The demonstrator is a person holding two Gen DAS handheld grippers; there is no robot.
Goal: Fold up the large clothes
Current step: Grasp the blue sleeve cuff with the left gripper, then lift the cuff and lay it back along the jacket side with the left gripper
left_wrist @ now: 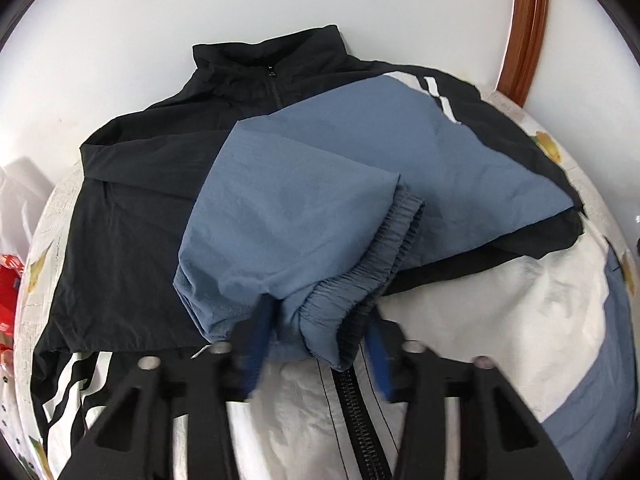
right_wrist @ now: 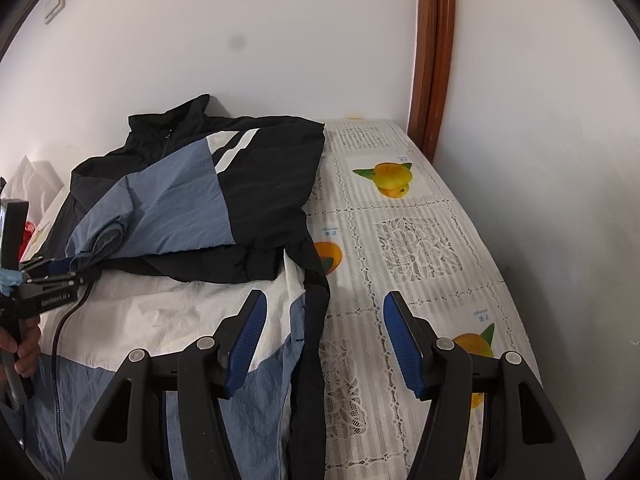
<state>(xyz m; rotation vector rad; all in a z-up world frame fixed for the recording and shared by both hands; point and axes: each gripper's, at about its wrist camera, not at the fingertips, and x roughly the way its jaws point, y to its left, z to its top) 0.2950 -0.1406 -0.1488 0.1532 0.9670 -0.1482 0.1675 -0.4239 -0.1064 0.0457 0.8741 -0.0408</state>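
Observation:
A black, blue and white zip jacket (left_wrist: 132, 216) lies on the table, collar toward the wall. Its blue sleeve (left_wrist: 304, 216) is folded across the chest. My left gripper (left_wrist: 320, 336) has its blue pads either side of the sleeve's elastic cuff (left_wrist: 360, 280), jaws apart; whether it still pinches the cuff is unclear. In the right wrist view the jacket (right_wrist: 260, 188) fills the left half, and the left gripper (right_wrist: 52, 272) shows at the far left by the cuff. My right gripper (right_wrist: 324, 336) is open and empty above the jacket's right edge (right_wrist: 316, 320).
A lace tablecloth with orange fruit prints (right_wrist: 420, 248) covers the table. A white wall and a brown wooden door frame (right_wrist: 436, 60) stand behind. A white plastic bag (right_wrist: 34, 180) and a red packet (left_wrist: 8, 280) lie at the table's left end.

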